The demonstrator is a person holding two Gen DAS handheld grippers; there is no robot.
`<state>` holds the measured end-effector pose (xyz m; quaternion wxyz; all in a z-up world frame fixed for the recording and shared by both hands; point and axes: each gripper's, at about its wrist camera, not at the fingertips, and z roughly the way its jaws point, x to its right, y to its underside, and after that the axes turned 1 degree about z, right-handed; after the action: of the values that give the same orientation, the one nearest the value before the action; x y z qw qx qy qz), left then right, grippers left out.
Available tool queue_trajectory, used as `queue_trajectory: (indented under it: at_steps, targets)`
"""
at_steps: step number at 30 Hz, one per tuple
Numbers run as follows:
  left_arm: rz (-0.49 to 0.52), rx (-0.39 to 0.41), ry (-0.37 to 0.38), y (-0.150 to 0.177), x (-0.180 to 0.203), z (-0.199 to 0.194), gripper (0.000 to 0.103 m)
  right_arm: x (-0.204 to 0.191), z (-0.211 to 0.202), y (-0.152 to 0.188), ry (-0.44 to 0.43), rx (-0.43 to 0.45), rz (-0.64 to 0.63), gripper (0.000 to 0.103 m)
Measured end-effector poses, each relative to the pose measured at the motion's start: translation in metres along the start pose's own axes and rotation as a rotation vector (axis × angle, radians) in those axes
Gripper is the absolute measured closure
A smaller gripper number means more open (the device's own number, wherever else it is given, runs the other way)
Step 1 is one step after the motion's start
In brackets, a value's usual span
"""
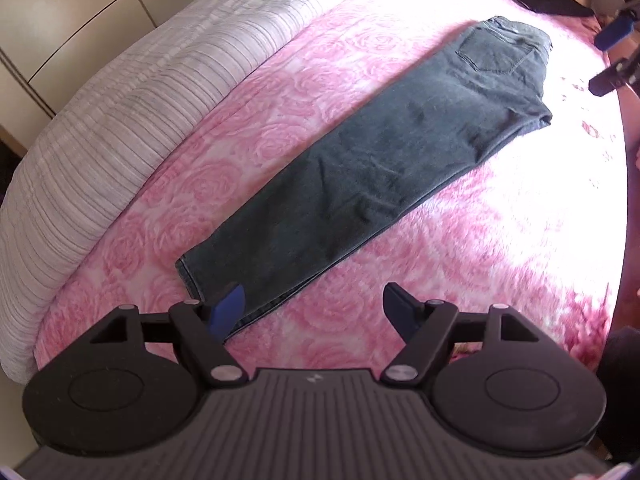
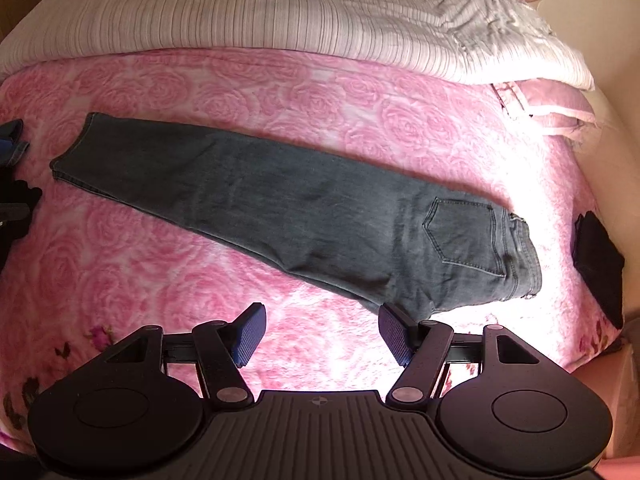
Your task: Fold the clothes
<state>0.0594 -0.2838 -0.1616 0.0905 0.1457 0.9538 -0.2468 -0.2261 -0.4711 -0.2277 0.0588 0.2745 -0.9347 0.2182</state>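
Jeans (image 2: 304, 216), striped duvet (image 2: 240, 12) behind, dark garment (image 2: 598, 264) beside

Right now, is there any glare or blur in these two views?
Left wrist view: the pink blanket is blown out white at right, with blurred edges; the jeans stay readable. Right wrist view: glare beside the waistband; fisheye bends the bed edge.

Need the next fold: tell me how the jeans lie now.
Folded once lengthwise: the jeans lie flat, leg on leg, one back pocket up; not yet folded crosswise.
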Motion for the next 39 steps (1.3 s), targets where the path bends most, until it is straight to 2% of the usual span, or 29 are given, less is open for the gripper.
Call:
queue_trajectory:
  at_steps: [5, 13, 17, 21, 25, 29, 32, 36, 39]
  targets:
    - [-0.016, -0.005, -0.012, -0.004, 0.008, 0.002, 0.030, 0.007, 0.001, 0.002, -0.007, 0.006, -0.030, 0.037]
    - [-0.137, -0.074, -0.054, -0.008, 0.025, 0.009, 0.029, 0.023, 0.028, 0.006, -0.054, 0.004, -0.133, 0.037]
    - [-0.166, -0.115, -0.091, -0.005, 0.031, 0.009, 0.029, 0.026, 0.044, 0.008, -0.116, 0.016, -0.162, 0.037]
    - [-0.177, -0.134, -0.106, 0.004, 0.025, 0.008, 0.029, 0.008, 0.066, 0.007, -0.167, 0.010, -0.229, 0.037]
    - [-0.172, -0.140, -0.109, 0.018, 0.006, 0.012, 0.029, -0.025, 0.078, -0.001, -0.212, 0.013, -0.287, 0.037]
    - [-0.201, -0.114, -0.101, 0.036, -0.029, 0.023, 0.028, -0.075, 0.081, -0.013, -0.267, 0.076, -0.343, 0.037]
    - [-0.216, -0.091, -0.081, 0.053, -0.061, 0.035, 0.024, -0.128, 0.092, -0.019, -0.293, 0.155, -0.402, 0.037]
    - [-0.150, -0.080, -0.103, 0.071, -0.096, 0.056, 0.023, -0.207, 0.127, -0.030, -0.301, 0.254, -0.479, 0.037]
    - [-0.058, -0.060, -0.154, 0.084, -0.120, 0.072, 0.023, -0.269, 0.162, -0.038, -0.292, 0.308, -0.562, 0.037]
